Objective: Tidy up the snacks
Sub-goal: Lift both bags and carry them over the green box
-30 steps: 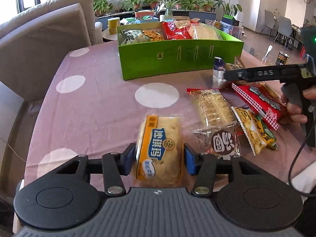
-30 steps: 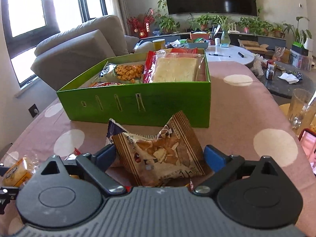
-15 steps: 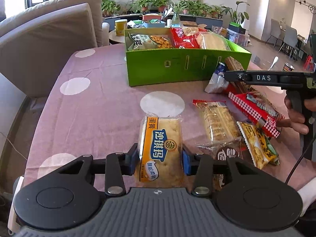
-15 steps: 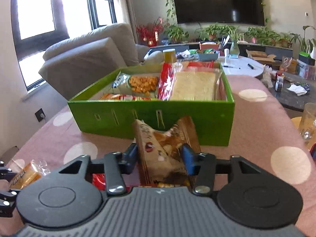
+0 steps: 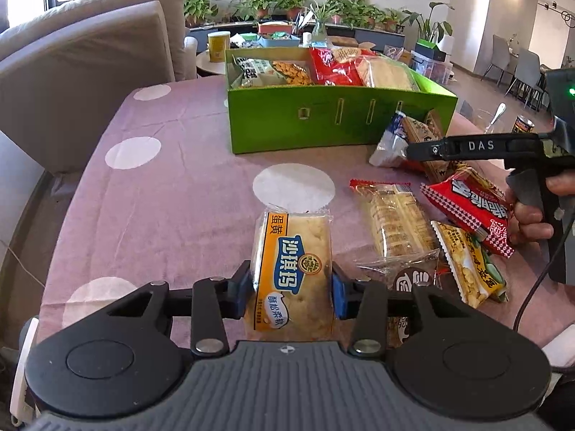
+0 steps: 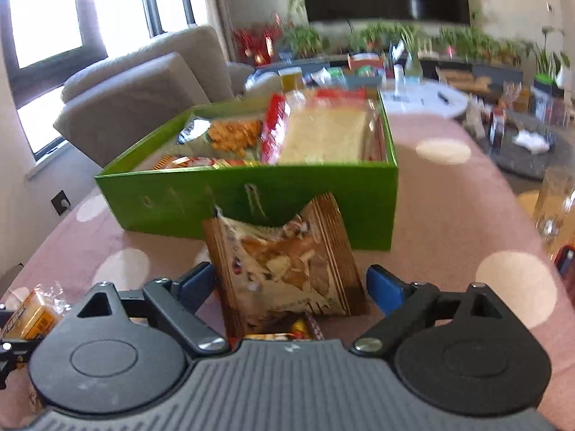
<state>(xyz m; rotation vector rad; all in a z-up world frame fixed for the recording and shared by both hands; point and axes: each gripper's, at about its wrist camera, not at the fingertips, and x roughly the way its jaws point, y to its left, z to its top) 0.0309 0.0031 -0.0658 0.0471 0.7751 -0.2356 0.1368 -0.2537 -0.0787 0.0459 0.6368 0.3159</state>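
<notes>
Left gripper (image 5: 291, 283) jaws were clamped on the cracker packet (image 5: 291, 269) above the counter (image 5: 172, 194); right gripper (image 6: 287, 280) jaws stood apart around the brown packet (image 6: 287, 269). Each packet should clear the green box (image 5: 337, 118) wall before release.

Grey sofa (image 5: 90, 54); bright windows (image 6: 46, 18)

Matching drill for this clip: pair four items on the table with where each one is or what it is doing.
1. orange-label cracker pack
2. brown snack packet
3. green box
4. red checkered packet

a. holds several snacks
b. clamped in the left claw
c. lying on the tablecloth
d. between the right claw fingers, before the box

Pairs: 1-b, 2-d, 3-a, 4-c
</notes>
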